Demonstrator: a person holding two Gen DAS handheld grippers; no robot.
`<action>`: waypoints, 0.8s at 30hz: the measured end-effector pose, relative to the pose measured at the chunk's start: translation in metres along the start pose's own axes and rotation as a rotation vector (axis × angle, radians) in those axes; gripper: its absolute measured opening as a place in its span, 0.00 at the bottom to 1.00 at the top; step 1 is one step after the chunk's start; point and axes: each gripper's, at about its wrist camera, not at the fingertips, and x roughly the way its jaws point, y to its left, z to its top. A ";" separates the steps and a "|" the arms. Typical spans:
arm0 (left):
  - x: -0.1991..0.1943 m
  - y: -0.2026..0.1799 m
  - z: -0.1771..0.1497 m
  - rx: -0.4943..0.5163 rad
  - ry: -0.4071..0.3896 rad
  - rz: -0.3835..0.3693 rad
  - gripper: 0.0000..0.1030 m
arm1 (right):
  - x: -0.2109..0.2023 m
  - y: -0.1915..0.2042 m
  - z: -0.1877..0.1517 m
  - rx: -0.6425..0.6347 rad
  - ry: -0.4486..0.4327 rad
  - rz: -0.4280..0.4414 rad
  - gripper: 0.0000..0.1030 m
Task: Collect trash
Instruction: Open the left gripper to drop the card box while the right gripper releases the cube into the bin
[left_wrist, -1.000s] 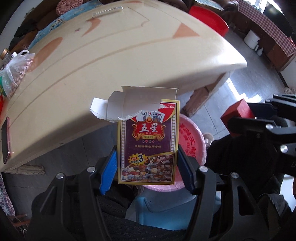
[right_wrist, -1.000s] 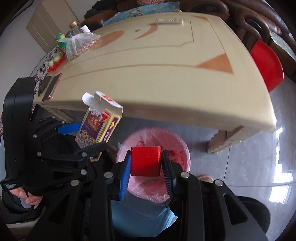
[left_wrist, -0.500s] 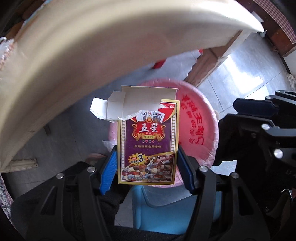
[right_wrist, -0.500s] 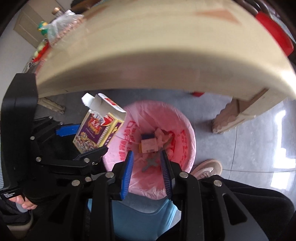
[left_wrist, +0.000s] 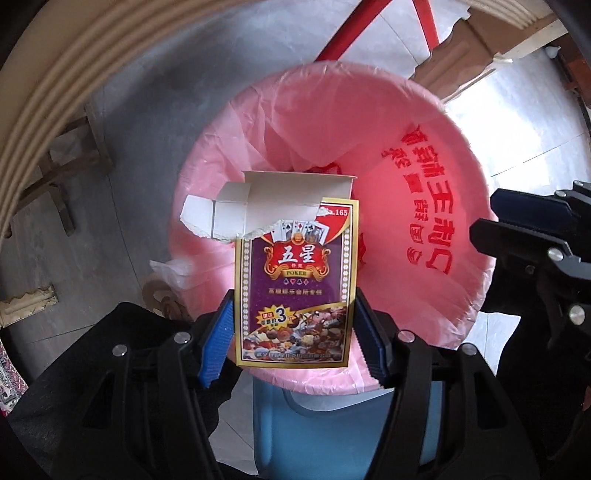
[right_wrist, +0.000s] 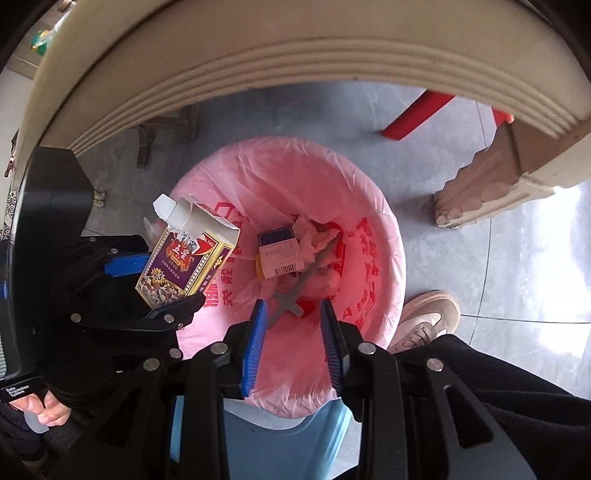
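a torn playing-card box is pinched by its sides in the left hand-held gripper, upright, over the near-left part of the pink-lined bin. the right hand-held gripper is seen partly spread with nothing between its pads, above the bin's near edge. a small box, crumpled tissue and a grey piece already lie inside. the release is best made once the card box is brought well within the rim, since it hangs close to the edge; the jaws should be spread fully so the cardboard is not caught. the desk edge is overhead.
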 end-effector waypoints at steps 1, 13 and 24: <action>0.003 -0.001 0.002 0.002 0.007 -0.001 0.58 | 0.002 -0.001 0.001 0.003 0.006 0.004 0.29; 0.018 -0.001 0.013 -0.003 0.060 0.010 0.65 | 0.009 -0.012 0.003 0.028 0.011 0.009 0.29; 0.010 -0.003 0.008 0.006 0.060 0.054 0.69 | 0.006 -0.011 0.003 0.037 0.004 -0.011 0.33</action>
